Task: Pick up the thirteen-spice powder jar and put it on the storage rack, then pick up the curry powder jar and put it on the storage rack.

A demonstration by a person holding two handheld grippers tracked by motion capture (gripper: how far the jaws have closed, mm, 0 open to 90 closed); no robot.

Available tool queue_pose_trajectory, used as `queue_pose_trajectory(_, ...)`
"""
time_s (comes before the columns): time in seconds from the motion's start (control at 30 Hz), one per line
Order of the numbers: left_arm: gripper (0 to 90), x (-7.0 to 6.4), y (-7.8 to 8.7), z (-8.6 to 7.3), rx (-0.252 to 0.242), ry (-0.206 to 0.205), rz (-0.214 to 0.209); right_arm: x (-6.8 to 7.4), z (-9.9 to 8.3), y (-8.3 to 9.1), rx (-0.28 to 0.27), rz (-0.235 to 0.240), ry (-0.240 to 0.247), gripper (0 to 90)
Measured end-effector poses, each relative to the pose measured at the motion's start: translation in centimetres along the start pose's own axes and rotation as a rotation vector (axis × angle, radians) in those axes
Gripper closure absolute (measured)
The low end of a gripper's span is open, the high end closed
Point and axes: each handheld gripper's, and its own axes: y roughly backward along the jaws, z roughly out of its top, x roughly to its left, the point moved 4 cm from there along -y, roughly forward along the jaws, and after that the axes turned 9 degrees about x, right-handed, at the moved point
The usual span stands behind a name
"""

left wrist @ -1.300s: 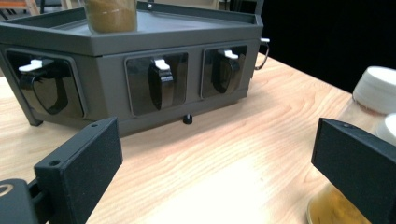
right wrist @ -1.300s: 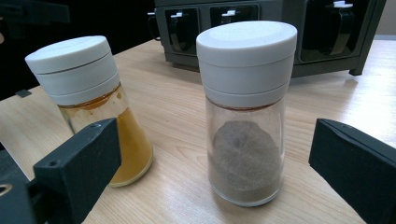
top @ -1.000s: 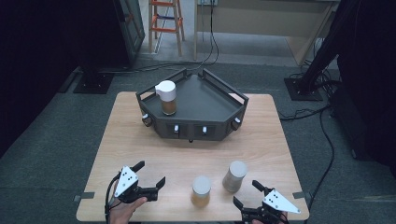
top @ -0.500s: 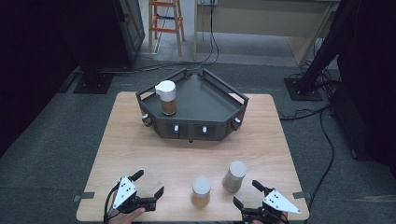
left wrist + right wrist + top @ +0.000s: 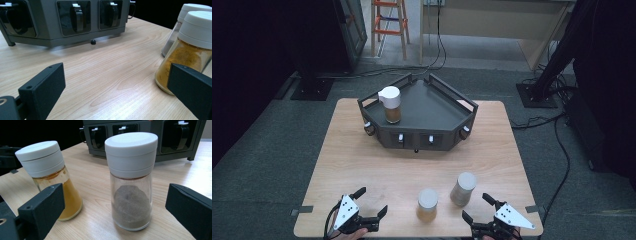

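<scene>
Left gripper (image 5: 372, 202): drawn back toward the near table edge since a second ago, now lower in the high view; jaws spread wide as before, holding nothing, touching nothing.
Right gripper (image 5: 475, 208): unmoved at the near right edge; jaws spread wide, empty, no contact.
Yellow-powder jar (image 5: 428, 205): upright on the wooden table (image 5: 352, 160), white lid on, position unchanged; between the two grippers, nearer the right one. Seen at far right in the left gripper view (image 5: 192, 47), just behind the right-hand jaw, apart from it.
Grey-powder jar (image 5: 463, 188): upright, white lid on, unchanged; just beside the yellow-powder jar, slightly farther from the person. Centred between the jaws in the right gripper view (image 5: 131, 187), gap left on both sides.
Dark grey rack (image 5: 432, 112): angular tray on the far half of the table, row of clips along its front face; well apart from both grippers.
Third jar (image 5: 391, 104): brown contents, white lid, upright in the left part of the rack, unchanged.
</scene>
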Motion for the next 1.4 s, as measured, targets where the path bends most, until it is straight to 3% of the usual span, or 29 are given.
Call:
queue_pose_trajectory(0.97,1.7,0.1,0.1,-0.7,0.009,0.018,0.010,0.4,0.1,0.2,-0.006,0.013,0.010,2.2)
queue_pose_trajectory(1.4,1.7,0.2,0.5,-0.9,0.000,0.013,0.011,1.3,0.6,0.9,-0.017,0.034,0.042,2.2)
